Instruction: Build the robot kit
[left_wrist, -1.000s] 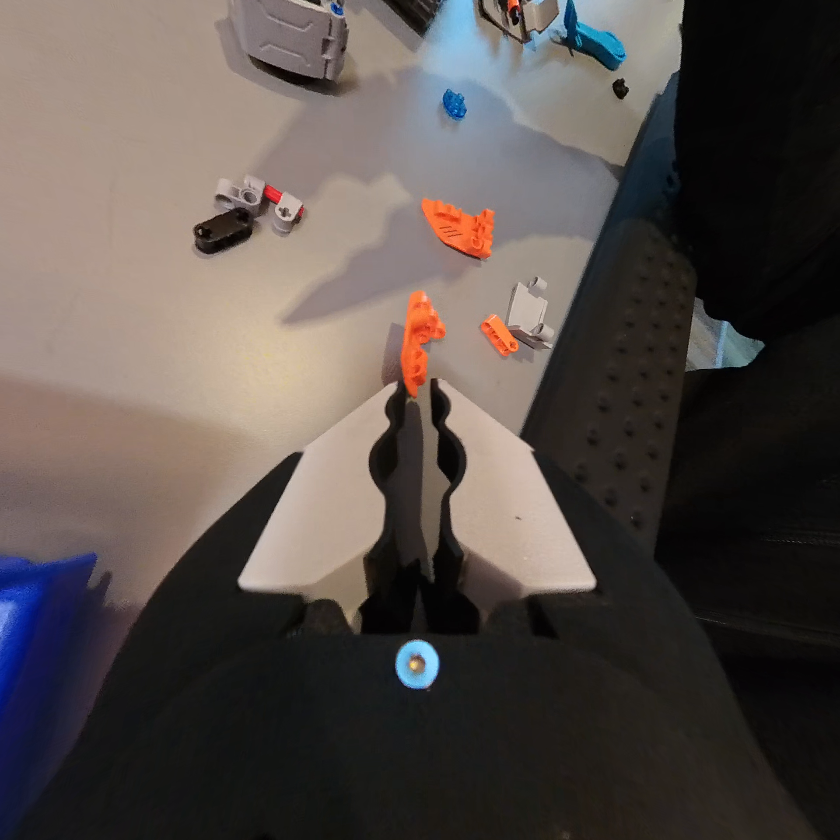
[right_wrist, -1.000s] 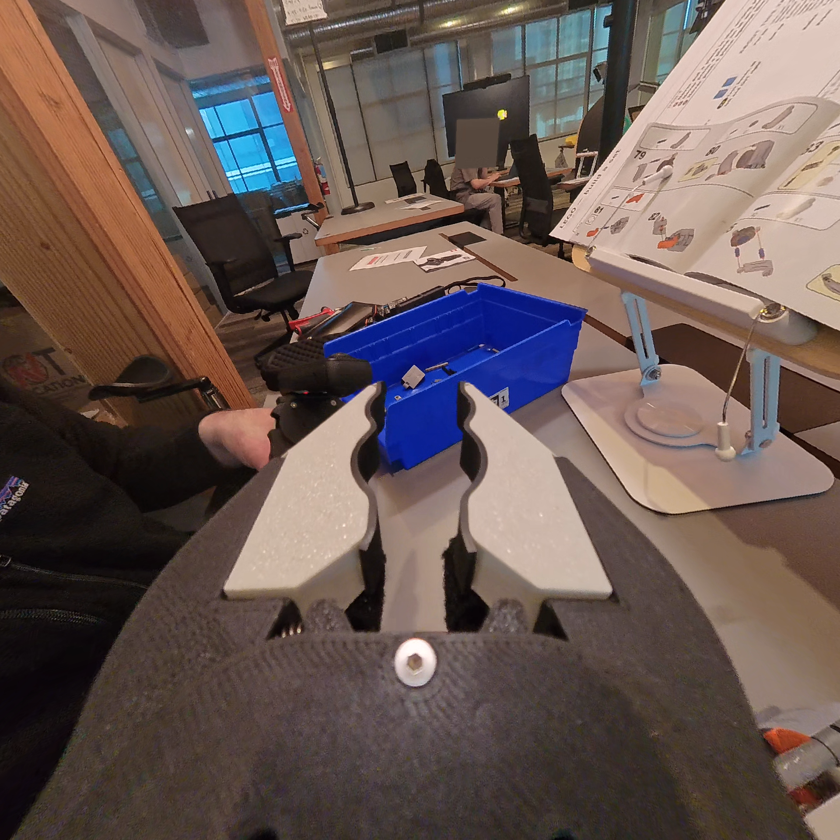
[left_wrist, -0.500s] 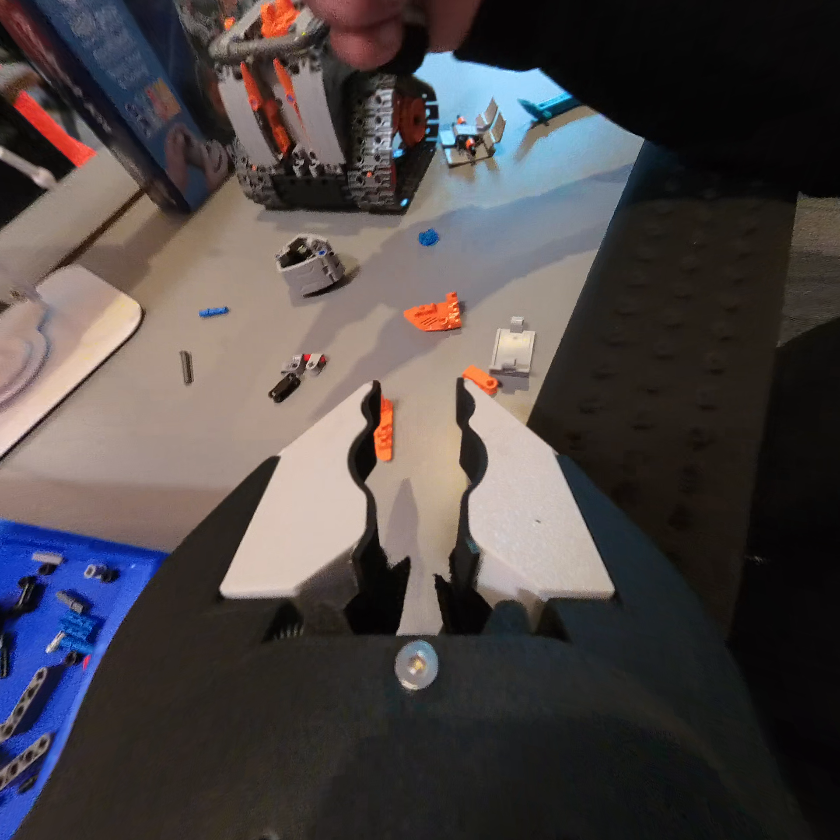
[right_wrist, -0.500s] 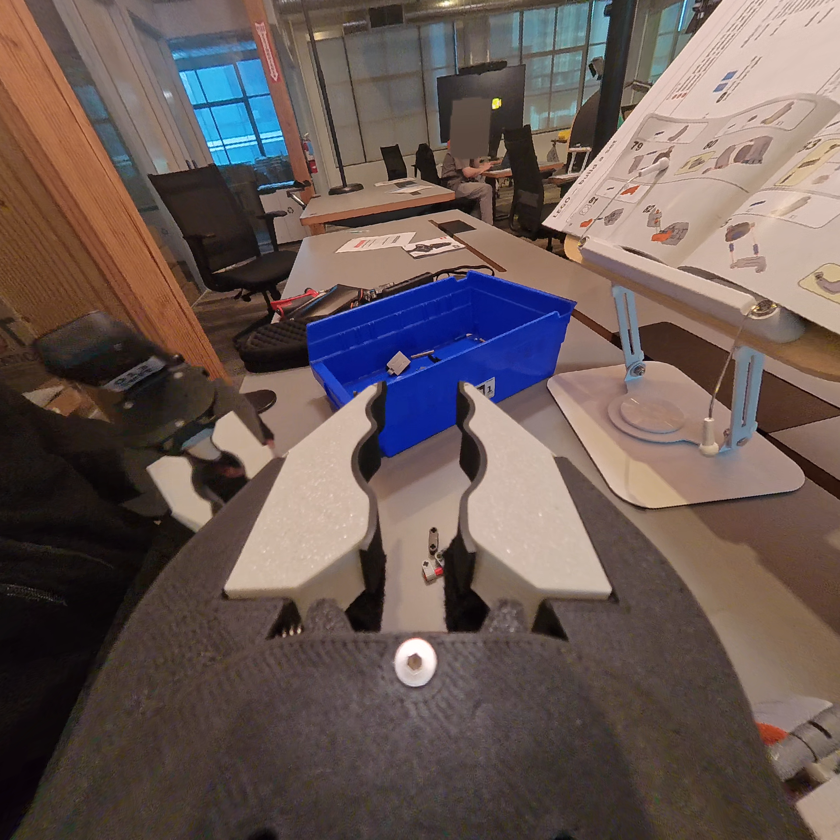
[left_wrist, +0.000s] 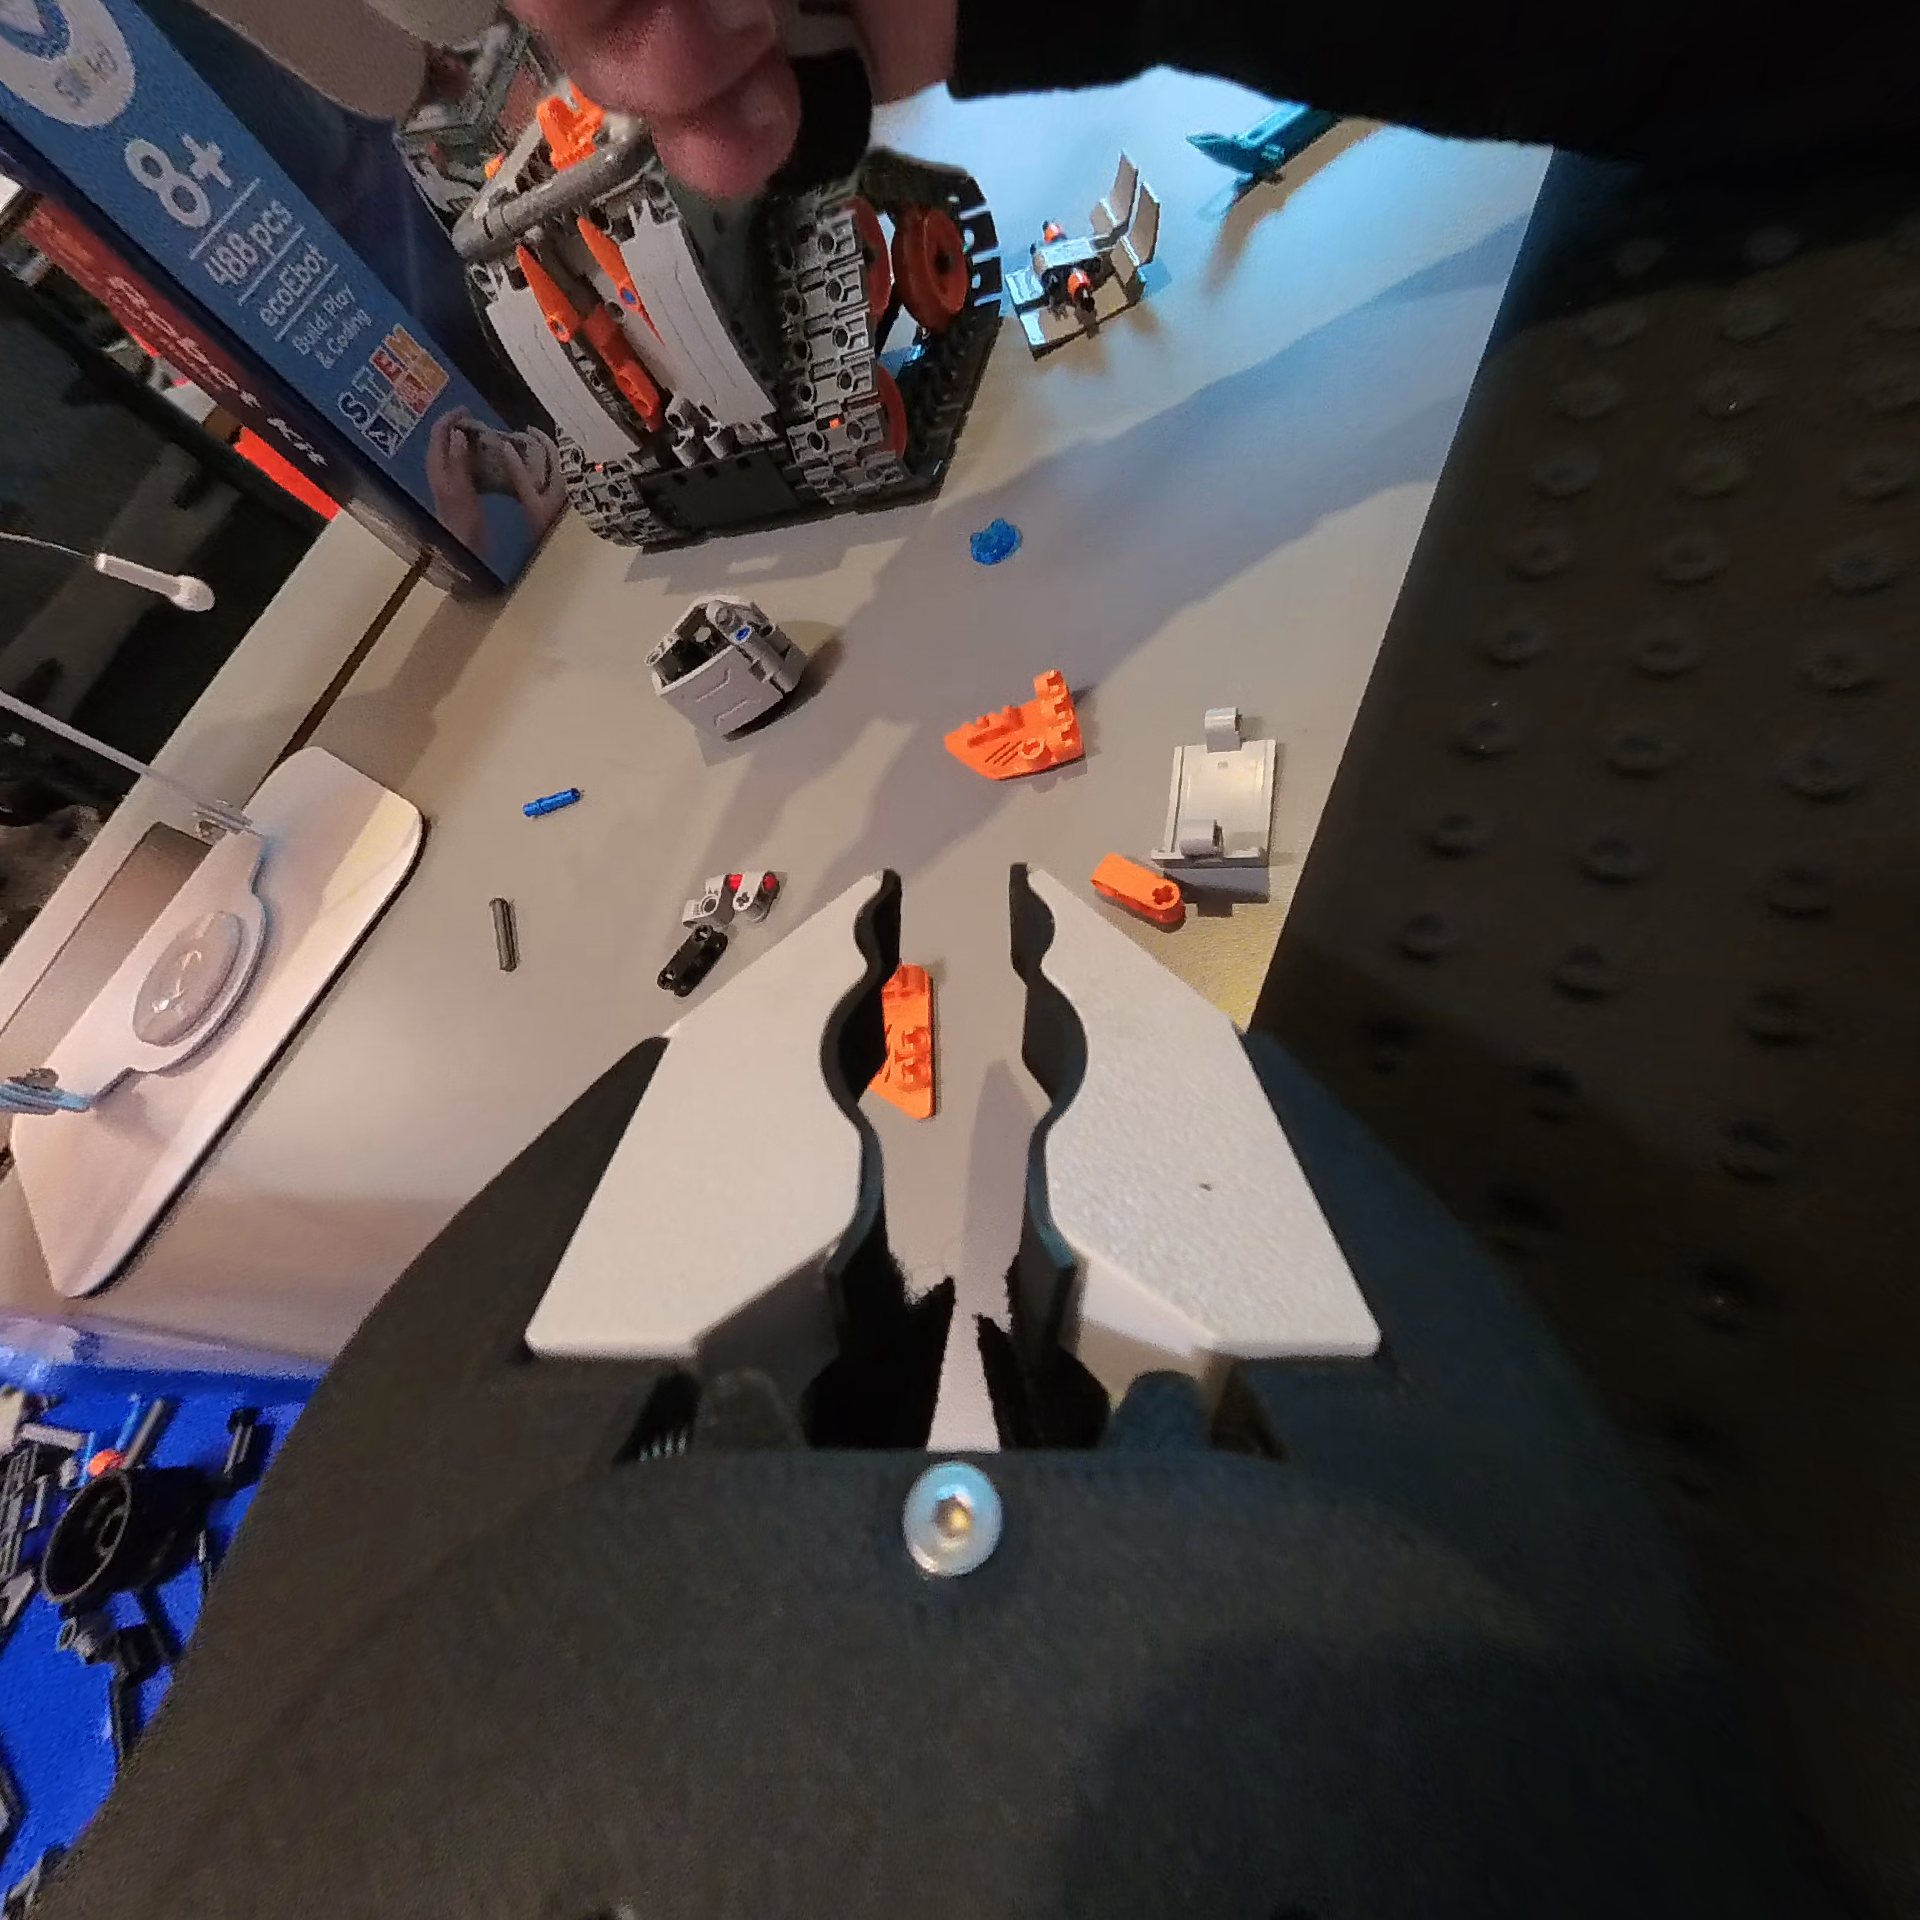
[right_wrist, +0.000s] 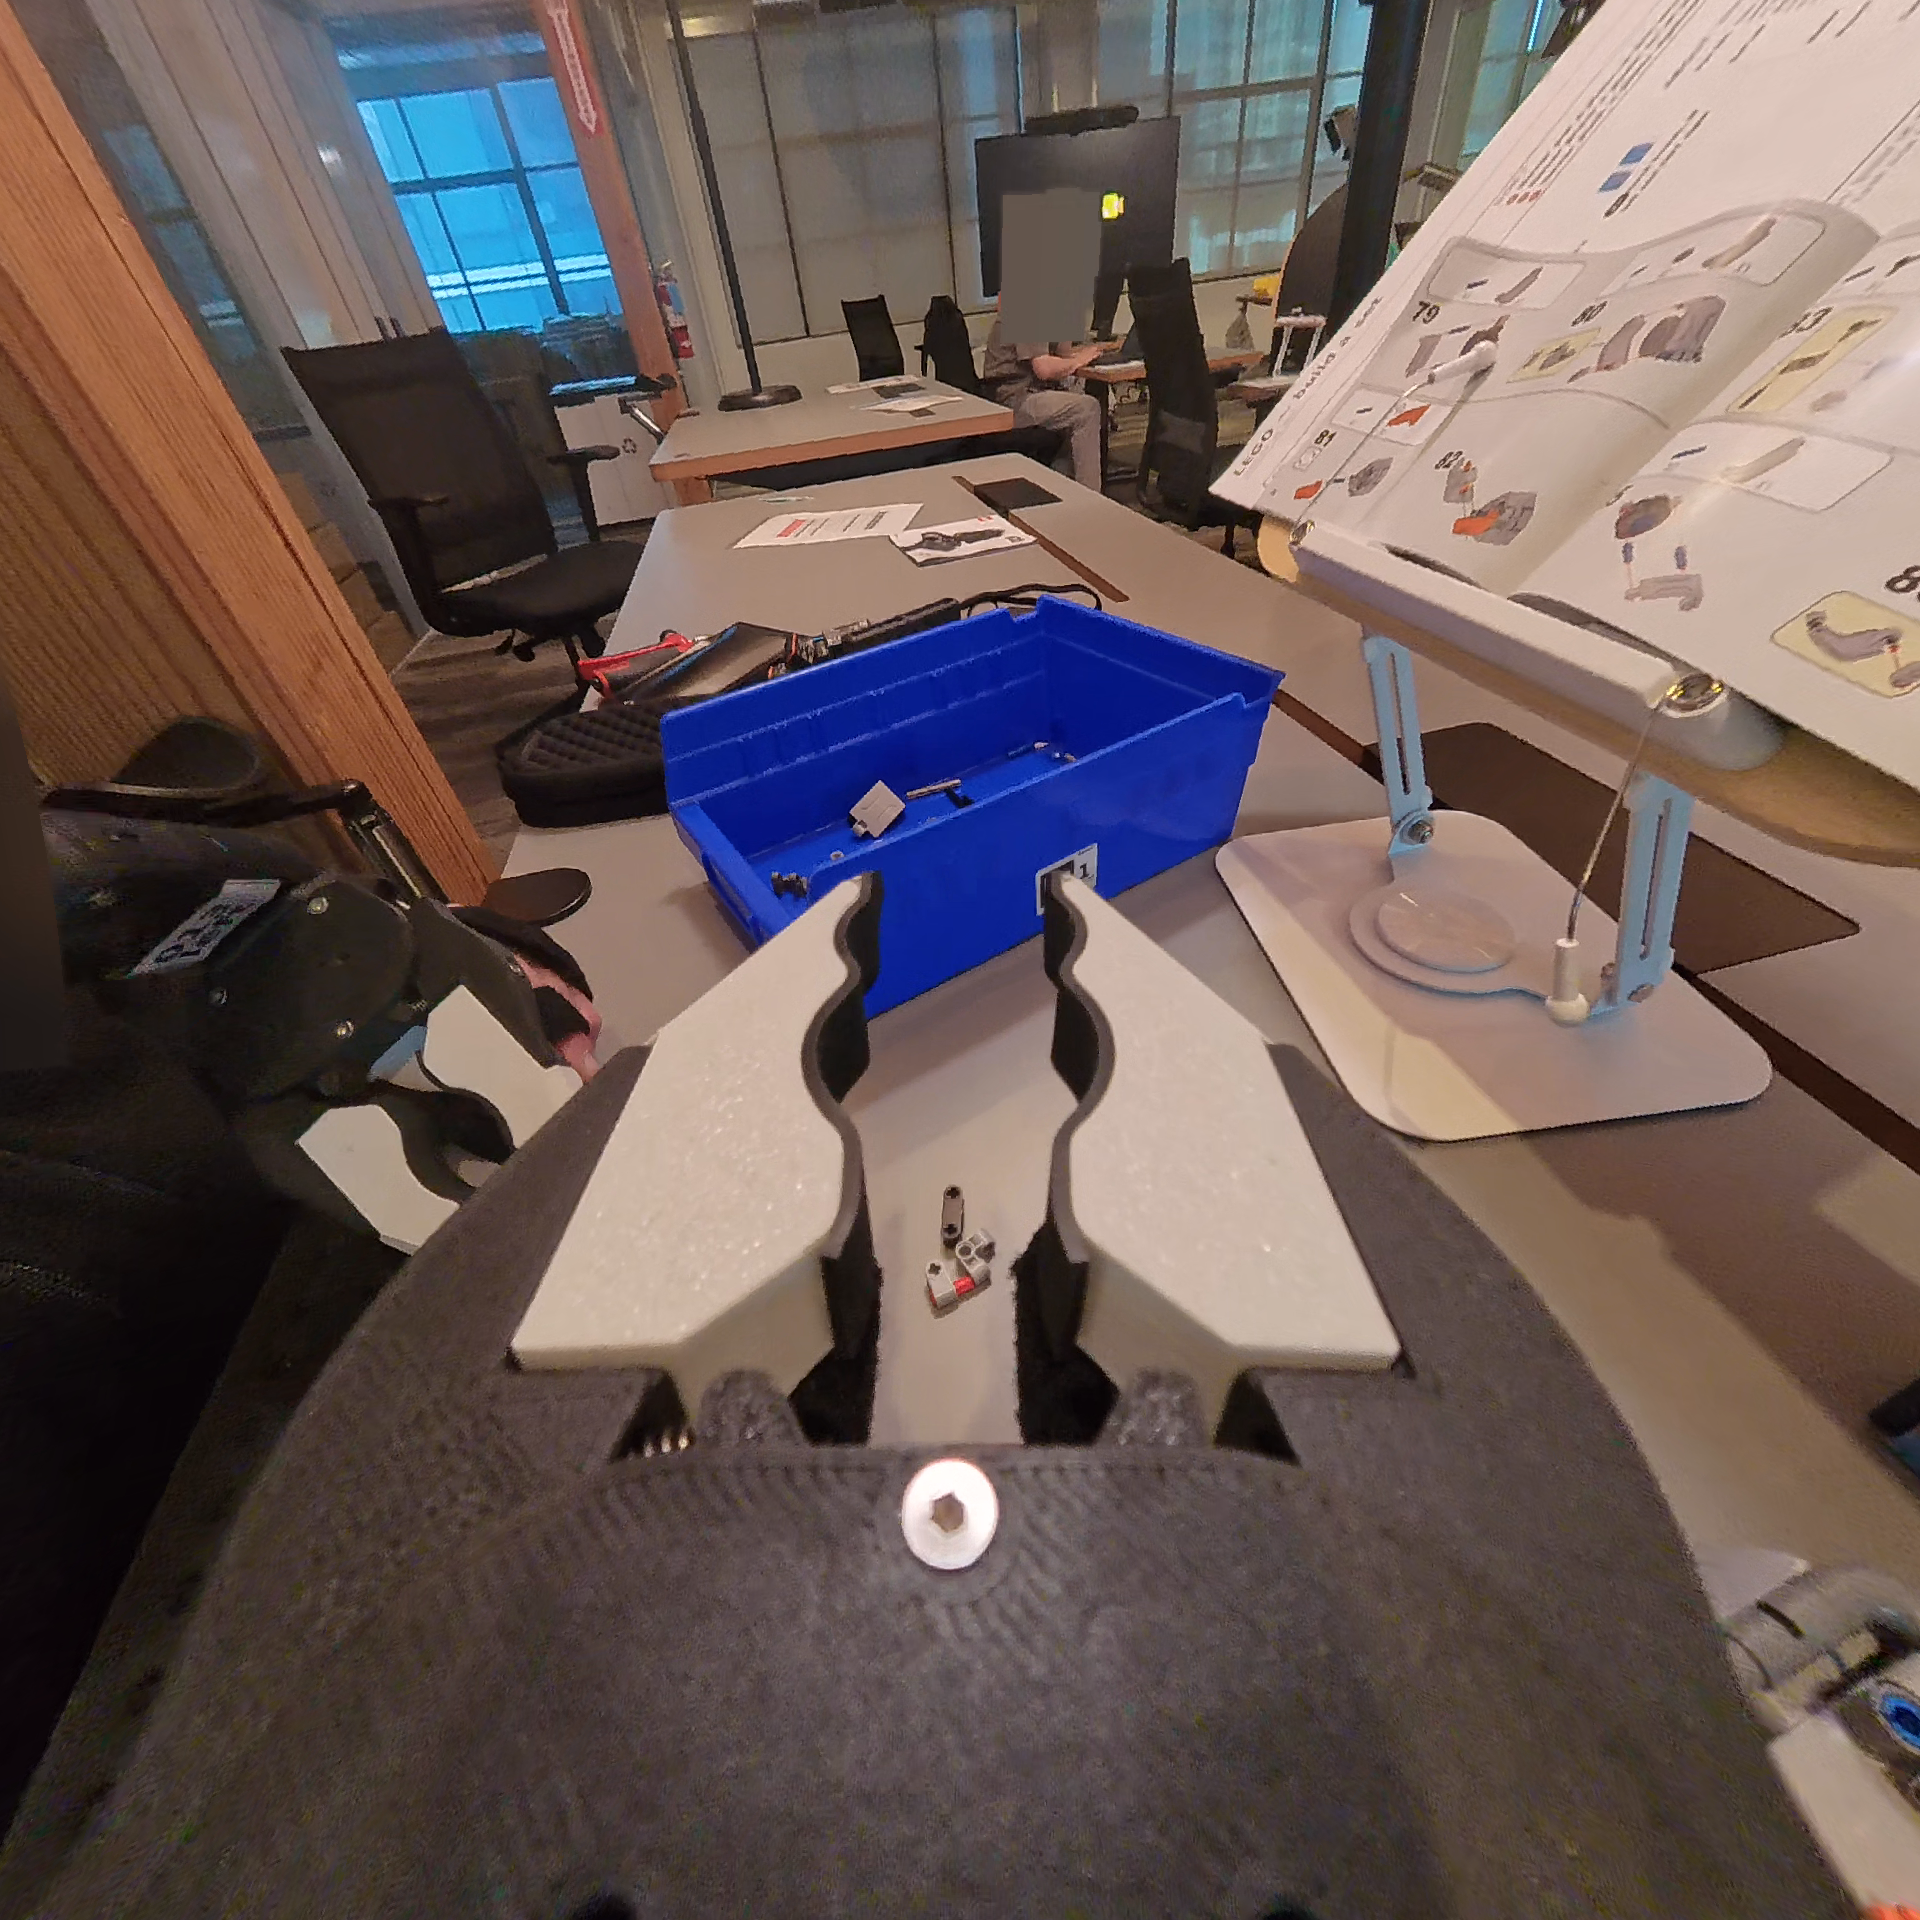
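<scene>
- Left wrist view: left gripper (left_wrist: 954, 883) hangs above the table (left_wrist: 1195, 582), jaws parted and gripping nothing.
- Orange piece (left_wrist: 908, 1041) lies on the table, seen in the gap close to the left-hand jaw; its long axis runs roughly parallel to the jaws.
- Other parts lie beyond the tips: small orange link (left_wrist: 1137, 888), grey panel (left_wrist: 1221, 795), orange wedge (left_wrist: 1018, 727), tracked model (left_wrist: 727, 343) under a hand (left_wrist: 717, 73).
- Right wrist view: right gripper (right_wrist: 961, 894), jaws likewise apart and empty, frames a small grey and black connector (right_wrist: 956, 1252); blue bin (right_wrist: 966, 769) stands beyond.
</scene>
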